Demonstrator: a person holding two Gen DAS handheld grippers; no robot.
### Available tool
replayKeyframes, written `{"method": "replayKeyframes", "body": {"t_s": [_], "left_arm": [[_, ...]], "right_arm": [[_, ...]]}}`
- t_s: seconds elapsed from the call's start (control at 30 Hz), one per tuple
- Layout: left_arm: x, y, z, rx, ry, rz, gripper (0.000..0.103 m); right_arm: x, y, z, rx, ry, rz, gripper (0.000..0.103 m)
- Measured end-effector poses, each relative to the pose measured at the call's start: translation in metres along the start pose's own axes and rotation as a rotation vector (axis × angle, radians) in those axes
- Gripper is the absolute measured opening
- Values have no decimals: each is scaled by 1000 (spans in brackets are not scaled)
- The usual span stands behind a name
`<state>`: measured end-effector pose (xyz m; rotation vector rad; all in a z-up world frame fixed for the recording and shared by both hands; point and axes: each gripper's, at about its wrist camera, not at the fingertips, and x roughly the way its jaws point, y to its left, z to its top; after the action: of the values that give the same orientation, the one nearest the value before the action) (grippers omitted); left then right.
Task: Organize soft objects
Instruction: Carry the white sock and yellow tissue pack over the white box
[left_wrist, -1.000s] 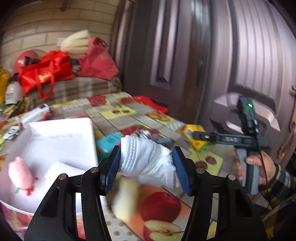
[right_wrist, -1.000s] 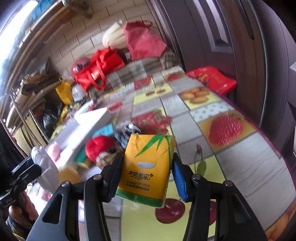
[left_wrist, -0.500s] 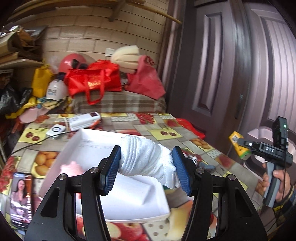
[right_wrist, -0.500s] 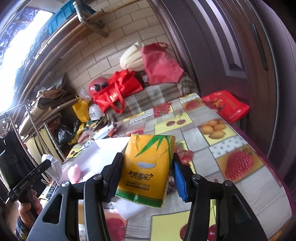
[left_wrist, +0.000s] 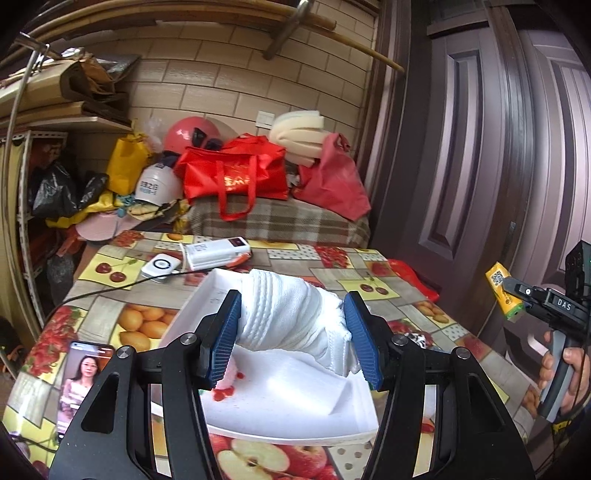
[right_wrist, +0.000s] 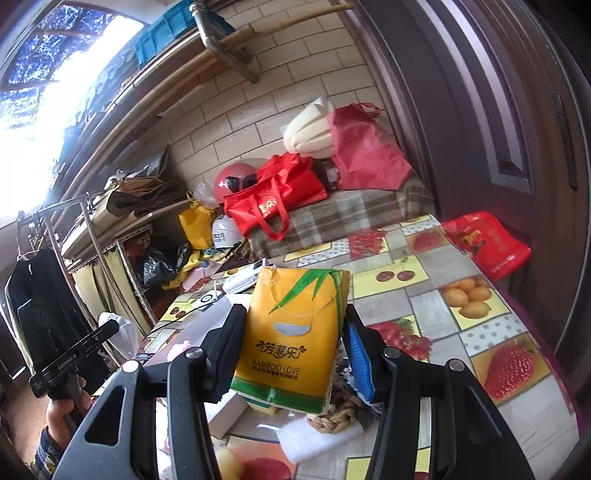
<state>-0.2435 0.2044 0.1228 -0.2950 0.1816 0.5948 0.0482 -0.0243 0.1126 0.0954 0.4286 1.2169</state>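
Observation:
My left gripper (left_wrist: 291, 338) is shut on a rolled white cloth (left_wrist: 295, 321), held in the air over a white tray (left_wrist: 295, 410) on the fruit-print table. A pink soft toy (left_wrist: 231, 380) lies in the tray, mostly hidden behind the left pad. My right gripper (right_wrist: 295, 350) is shut on a yellow tissue pack (right_wrist: 295, 332) printed with green bamboo leaves, lifted above the table. In the left wrist view the tissue pack (left_wrist: 504, 295) shows at the far right with a hand holding that gripper. The white cloth (right_wrist: 122, 332) appears at the left edge of the right wrist view.
A phone (left_wrist: 79, 384) with a lit screen lies at the table's near left. A white power bank (left_wrist: 218, 253) and a round charger (left_wrist: 162, 266) sit at the far end. Red bags (left_wrist: 236, 177) pile on a plaid seat behind. Woven and white items (right_wrist: 332, 417) lie under the tissue pack.
Both grippers have risen and tilted up with their loads. The left one swung left over the tray; the table clutter dropped lower in the right wrist view.

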Motion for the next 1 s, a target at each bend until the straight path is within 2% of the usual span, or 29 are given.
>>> {"method": "replayKeyframes", "body": {"t_s": [0.57, 1.0], "left_arm": [[-21, 35, 9, -52, -28, 107, 57], [-17, 45, 28, -62, -31, 143, 57]], "right_arm": [[17, 31, 10, -53, 4, 82, 52], [38, 44, 15, -62, 46, 120, 52]]}}
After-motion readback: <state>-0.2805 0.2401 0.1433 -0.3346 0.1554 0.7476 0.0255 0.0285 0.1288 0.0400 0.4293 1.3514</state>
